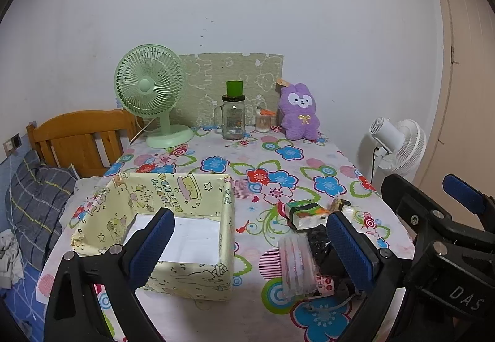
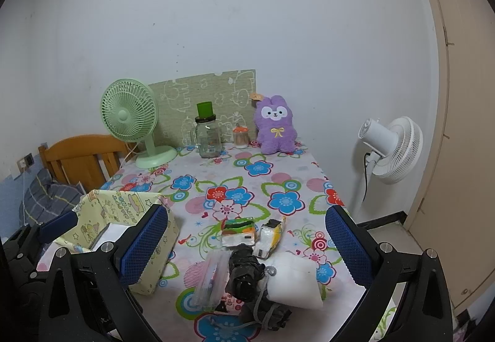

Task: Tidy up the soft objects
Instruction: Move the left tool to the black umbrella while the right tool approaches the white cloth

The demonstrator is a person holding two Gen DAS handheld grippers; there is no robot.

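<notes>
The left gripper [image 1: 250, 246] hangs with its jaws spread over the table's [image 1: 216, 153] near edge, holding nothing; the right gripper [image 2: 247, 244] is likewise spread and empty. Between the right pads lies the clutter: a clear packet [image 2: 210, 278], a black bundle [image 2: 244, 274], a white roll [image 2: 294, 280] and two tissue packs [image 2: 239, 232]. The yellow box [image 1: 198, 196] sits at nine o'clock of them, its white floor bare. The purple plush [image 1: 299, 111] stands at twelve o'clock, by the wall.

Tissue packs [image 2: 238, 232], probably, lie beside yellow box [image 2: 123, 209].
</notes>
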